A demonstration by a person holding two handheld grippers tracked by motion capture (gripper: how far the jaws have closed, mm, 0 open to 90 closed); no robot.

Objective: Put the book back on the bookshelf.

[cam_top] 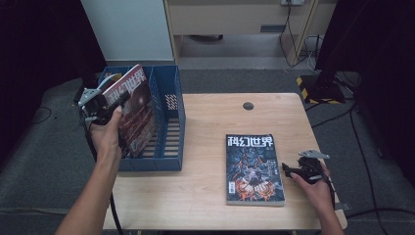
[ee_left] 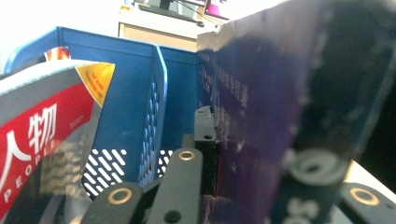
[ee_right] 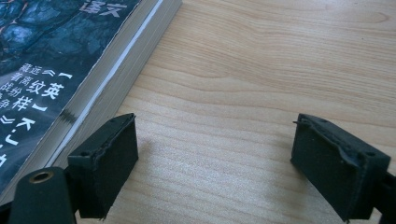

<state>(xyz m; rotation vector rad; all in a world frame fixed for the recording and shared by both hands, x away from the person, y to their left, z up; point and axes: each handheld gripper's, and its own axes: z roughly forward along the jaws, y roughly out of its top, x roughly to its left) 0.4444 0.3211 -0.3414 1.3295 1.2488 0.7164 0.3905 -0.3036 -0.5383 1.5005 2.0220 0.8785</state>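
Our right tongs (cam_top: 288, 171) released, resting on the counter (cam_top: 205, 196) just beside the dark magazine (cam_top: 253, 169) lying flat, our left tongs (cam_top: 113, 108) clenched on the red magazine (cam_top: 134, 110), held tilted in the blue file rack (cam_top: 169, 122) at the counter's left

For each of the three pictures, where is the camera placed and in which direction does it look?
High view: above the person's side, looking forward and down on the table; both forearms show.
Left gripper view: on the left gripper, looking along its jaws, shut on a magazine, into the blue file rack.
Right gripper view: on the right gripper, facing bare wood beside the flat magazine.
Shared: the high view also shows rack and magazines.
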